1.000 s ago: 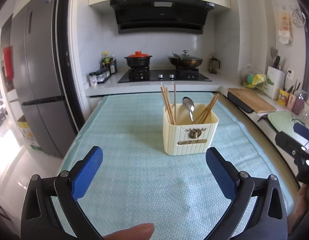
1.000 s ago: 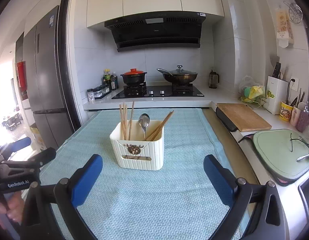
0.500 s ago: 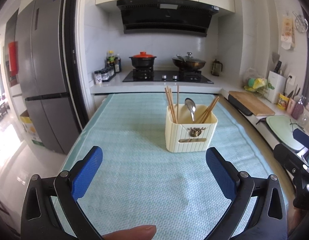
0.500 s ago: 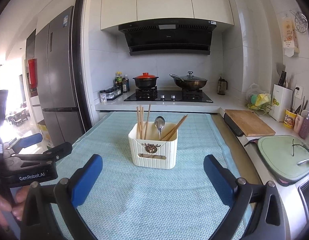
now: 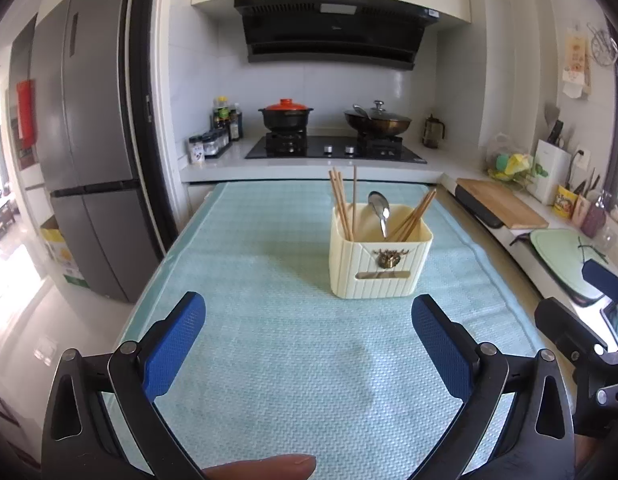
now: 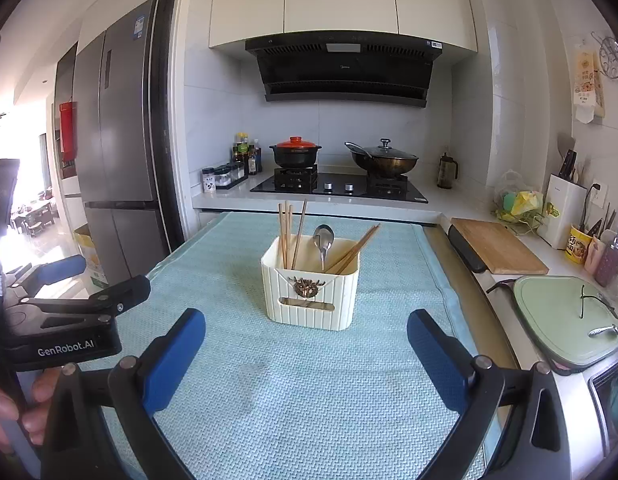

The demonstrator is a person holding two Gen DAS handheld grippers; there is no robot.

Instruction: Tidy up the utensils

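Pale teal woven cloth (image 5: 269,300) is covering the counter, and both grippers are hovering over its near edge with nothing between their blue pads. Going from the left, the left gripper (image 5: 308,312) is spreading its fingers (image 5: 171,350) wide, released and empty, and a fingertip of the person is showing at the bottom of its view. Toward the middle of the counter, the cream ribbed utensil holder (image 5: 379,268) is standing upright on the cloth, well apart from either gripper. Inside it, one bunch of wooden chopsticks (image 5: 343,206) is standing nearly upright at its left side, a metal spoon (image 5: 381,210) is sitting bowl-up in the middle, and more chopsticks (image 5: 413,218) are leaning toward its right corner. The right gripper (image 6: 306,314) is likewise holding its fingers (image 6: 435,358) wide apart and gripping nothing. Beyond the far edge, a red-lidded pot (image 6: 295,152) and a lidded wok (image 6: 383,160) are sitting on the stove.
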